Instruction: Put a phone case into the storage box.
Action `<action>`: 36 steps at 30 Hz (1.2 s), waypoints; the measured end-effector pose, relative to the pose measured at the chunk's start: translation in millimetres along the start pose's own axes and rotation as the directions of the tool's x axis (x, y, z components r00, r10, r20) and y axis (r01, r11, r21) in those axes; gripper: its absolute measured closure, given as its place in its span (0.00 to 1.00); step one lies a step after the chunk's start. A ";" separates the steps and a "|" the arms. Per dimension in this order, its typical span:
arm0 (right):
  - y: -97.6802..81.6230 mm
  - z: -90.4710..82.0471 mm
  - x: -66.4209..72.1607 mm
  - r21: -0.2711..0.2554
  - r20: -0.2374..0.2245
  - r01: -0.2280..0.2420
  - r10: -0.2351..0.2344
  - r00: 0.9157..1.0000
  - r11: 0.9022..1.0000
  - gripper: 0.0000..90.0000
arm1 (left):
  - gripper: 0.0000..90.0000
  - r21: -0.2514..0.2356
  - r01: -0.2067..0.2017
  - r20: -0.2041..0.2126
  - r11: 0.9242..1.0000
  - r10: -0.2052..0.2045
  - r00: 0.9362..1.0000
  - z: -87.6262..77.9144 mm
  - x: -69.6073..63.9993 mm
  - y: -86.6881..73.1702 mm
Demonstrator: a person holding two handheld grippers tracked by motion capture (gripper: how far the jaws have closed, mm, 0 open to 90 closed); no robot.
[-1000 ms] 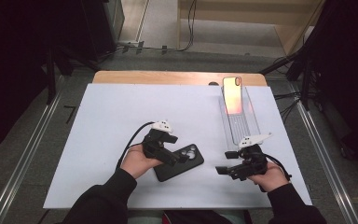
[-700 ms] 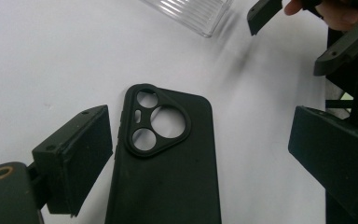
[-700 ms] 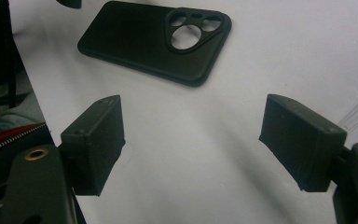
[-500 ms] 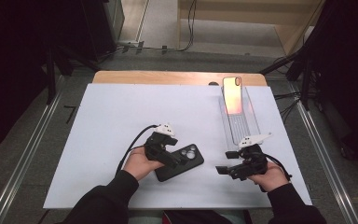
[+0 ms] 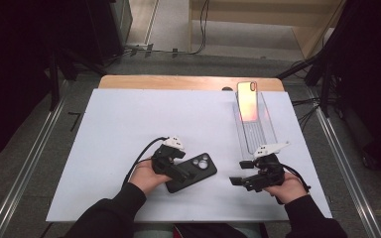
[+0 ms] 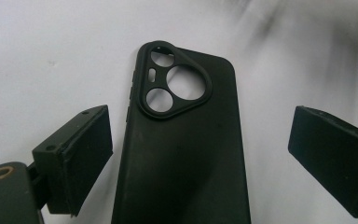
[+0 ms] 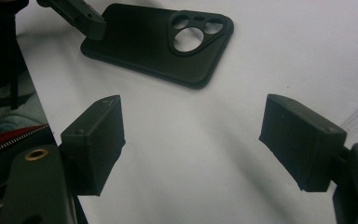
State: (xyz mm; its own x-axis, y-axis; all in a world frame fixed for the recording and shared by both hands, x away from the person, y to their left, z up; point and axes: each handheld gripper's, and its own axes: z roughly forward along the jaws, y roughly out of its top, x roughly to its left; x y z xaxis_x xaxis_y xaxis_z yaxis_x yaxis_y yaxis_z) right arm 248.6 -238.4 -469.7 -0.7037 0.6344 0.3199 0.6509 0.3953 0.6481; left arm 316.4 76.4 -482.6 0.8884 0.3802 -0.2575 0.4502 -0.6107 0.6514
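A black phone case point(image 5: 198, 168) lies back up on the white table point(image 5: 129, 129), its triangular camera cutout facing up. In the left gripper view the case point(image 6: 182, 154) sits between the wide-apart jaws of my left gripper point(image 6: 200, 154), with a gap to each pad. From above, the left gripper point(image 5: 182, 171) reaches over the case's near end. My right gripper point(image 5: 240, 172) hovers open to the right of the case, its jaws pointing left. Its own view has bare table between the jaws of the right gripper point(image 7: 191, 140), and the case point(image 7: 158, 32) lies farther off.
A clear plastic tray point(image 5: 260, 134) stands at the back right, with a phone point(image 5: 247, 101) propped in its far end, its back glowing orange. A wooden board edge point(image 5: 178, 82) runs along the table's far side. Metal rails flank the table.
The left gripper has edged slightly over the case. The right gripper has kept still with its jaws unchanged.
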 end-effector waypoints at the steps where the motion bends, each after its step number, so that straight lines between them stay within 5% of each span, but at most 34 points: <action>1: 0.0 -0.2 0.3 0.000 0.000 0.000 0.000 1.000 1.000 0.22 | 0.10 0.002 -0.004 0.000 1.000 0.004 1.000 0.5 0.0 -0.8; 14: -0.1 1.5 1.0 0.010 0.002 0.003 -0.003 1.000 1.000 0.22 | 0.10 0.091 -0.054 -0.047 0.994 0.058 0.997 9.8 -5.0 -3.6; 18: 0.0 2.1 0.5 0.012 0.002 0.002 -0.002 1.000 1.000 0.22 | 0.10 0.148 -0.066 -0.065 0.987 0.076 0.995 14.8 -4.8 -6.4; 22: 0.1 2.0 0.6 0.012 0.002 -0.001 0.001 1.000 1.000 0.22 | 0.10 0.148 -0.062 -0.074 0.987 0.074 0.995 15.1 -5.8 -6.2; 27: 0.4 3.1 0.6 0.009 0.000 0.005 -0.005 1.000 1.000 0.22 | 0.10 0.170 -0.115 -0.093 0.979 0.132 0.987 16.8 -9.4 -7.1; 31: -0.3 2.1 0.6 0.015 0.007 0.004 -0.004 1.000 1.000 0.22 | 0.10 0.170 -0.114 -0.122 0.979 0.135 0.983 18.7 -13.2 -7.8; 36: 0.0 1.7 0.7 0.011 0.011 0.000 0.000 1.000 1.000 0.22 | 0.13 0.190 -0.152 -0.165 0.970 0.185 0.969 20.8 -18.5 -9.1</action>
State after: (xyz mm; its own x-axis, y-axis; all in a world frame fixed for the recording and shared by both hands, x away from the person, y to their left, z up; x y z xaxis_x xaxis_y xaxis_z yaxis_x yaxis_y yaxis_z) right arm 248.6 -236.8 -470.7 -0.7008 0.6415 0.3120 0.6539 0.4027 0.6406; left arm 297.8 60.5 -498.6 0.9288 0.3703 -0.0113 0.3184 -0.7823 0.5354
